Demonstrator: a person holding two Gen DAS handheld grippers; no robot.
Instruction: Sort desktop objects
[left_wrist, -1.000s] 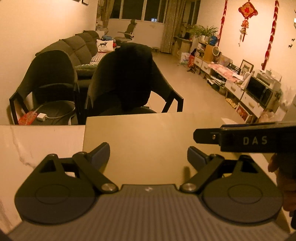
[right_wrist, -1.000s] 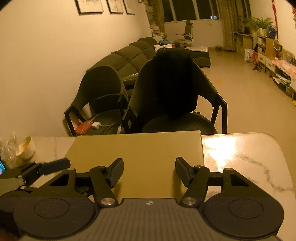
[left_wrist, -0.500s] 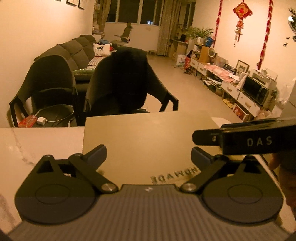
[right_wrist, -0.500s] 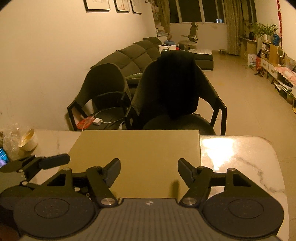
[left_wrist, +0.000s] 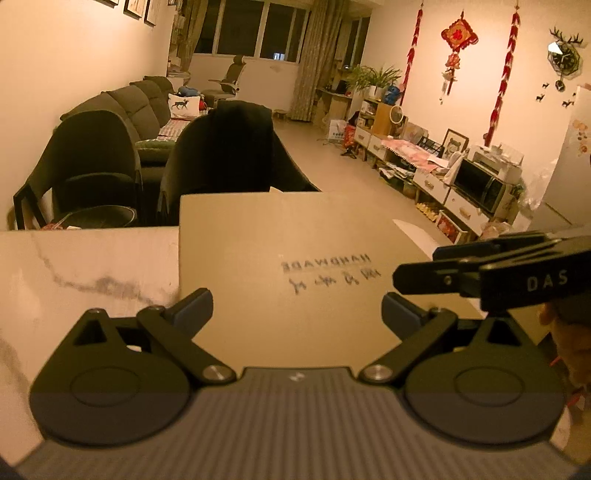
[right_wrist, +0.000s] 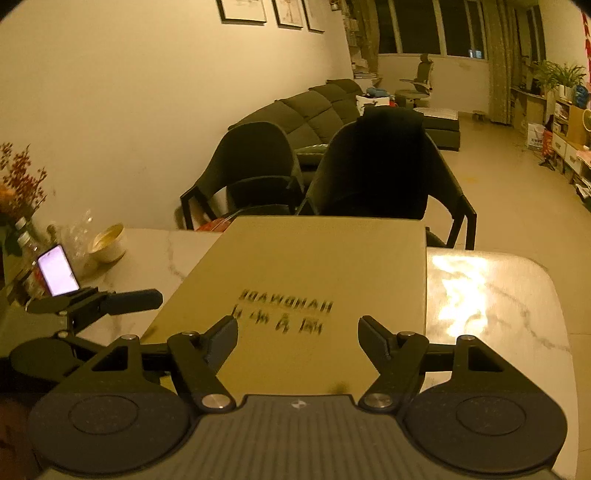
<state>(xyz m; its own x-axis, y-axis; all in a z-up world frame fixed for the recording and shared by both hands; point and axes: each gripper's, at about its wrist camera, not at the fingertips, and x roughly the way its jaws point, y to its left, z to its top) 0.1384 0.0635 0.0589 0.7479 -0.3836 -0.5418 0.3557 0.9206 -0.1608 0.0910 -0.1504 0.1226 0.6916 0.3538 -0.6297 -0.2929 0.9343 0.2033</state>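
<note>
A flat tan box (left_wrist: 295, 236) printed "HANDMADE" lies on the white marble table (left_wrist: 74, 266), its far edge level with the table's far edge. My left gripper (left_wrist: 297, 306) is open above the box's near left part, nothing between its pads. The right gripper's fingers (left_wrist: 480, 280) jut in from the right in that view. In the right wrist view the tan box (right_wrist: 314, 266) fills the middle. My right gripper (right_wrist: 299, 332) hangs over its near edge with jaws opening, not pressing on anything. The left gripper (right_wrist: 110, 301) shows at the far left.
A phone with a lit screen (right_wrist: 57, 269), a pale bowl (right_wrist: 107, 240), bottles and a flower bunch crowd the table's left end. Two dark chairs (left_wrist: 229, 147) stand just beyond the far edge. The table's rounded right corner (right_wrist: 535, 280) drops to the floor.
Both grippers have drawn back toward me along the box, so its printed lettering has come into view. The right jaws have spread a little wider. The phone now shows at the left.
</note>
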